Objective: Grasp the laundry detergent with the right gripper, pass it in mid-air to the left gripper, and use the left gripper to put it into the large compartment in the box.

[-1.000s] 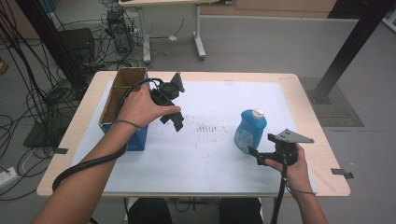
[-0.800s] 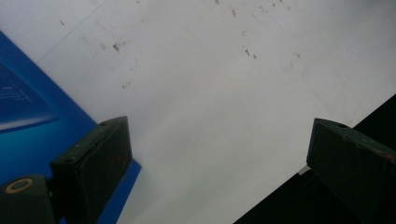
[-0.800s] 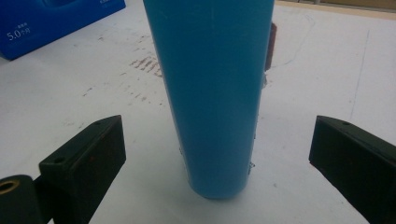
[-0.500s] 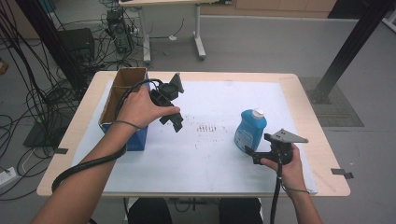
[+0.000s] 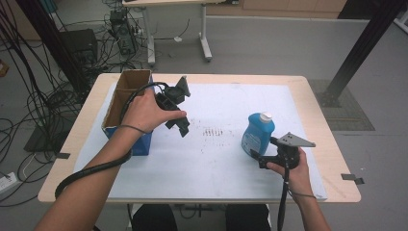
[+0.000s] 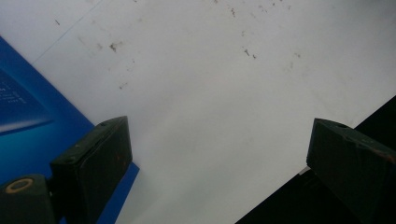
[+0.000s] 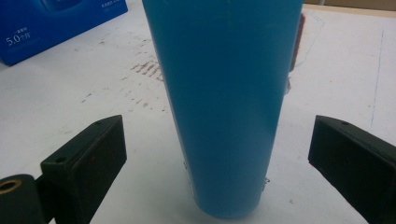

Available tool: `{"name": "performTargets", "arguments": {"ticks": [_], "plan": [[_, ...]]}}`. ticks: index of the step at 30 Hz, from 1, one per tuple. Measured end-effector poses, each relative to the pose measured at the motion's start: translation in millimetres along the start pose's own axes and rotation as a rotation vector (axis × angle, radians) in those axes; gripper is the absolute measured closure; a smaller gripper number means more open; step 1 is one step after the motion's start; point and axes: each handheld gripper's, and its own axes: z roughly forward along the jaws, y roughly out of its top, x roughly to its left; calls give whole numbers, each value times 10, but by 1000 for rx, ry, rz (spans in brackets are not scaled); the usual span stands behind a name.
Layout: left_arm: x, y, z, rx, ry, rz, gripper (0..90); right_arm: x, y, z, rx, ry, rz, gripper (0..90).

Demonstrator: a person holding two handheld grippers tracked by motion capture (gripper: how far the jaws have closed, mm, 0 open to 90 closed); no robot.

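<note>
A blue bottle with a white cap stands upright on the white table cover, right of centre. My right gripper sits just in front of the bottle, jaws open and low by its base. In the right gripper view the bottle rises between and just beyond the open right gripper, touching neither jaw. My left gripper hovers beside an open blue cardboard box at the left, pointing down at the cover. The left gripper is wide open over bare cover, with the box wall at its left.
Faint dark scuff marks lie on the cover between box and bottle. The wooden table edge runs around the cover. Cables and another table's legs stand on the floor beyond the far side.
My right gripper has edged forward and left, closer to the bottle's base. The left hand and its gripper have stayed by the box.
</note>
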Motion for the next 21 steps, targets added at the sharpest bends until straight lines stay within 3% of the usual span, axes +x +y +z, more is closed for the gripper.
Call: {"name": "performTargets", "arguments": {"ticks": [21], "plan": [[13, -8, -10, -1, 1, -3, 71, -2, -4, -26, -14, -4, 5, 41]]}}
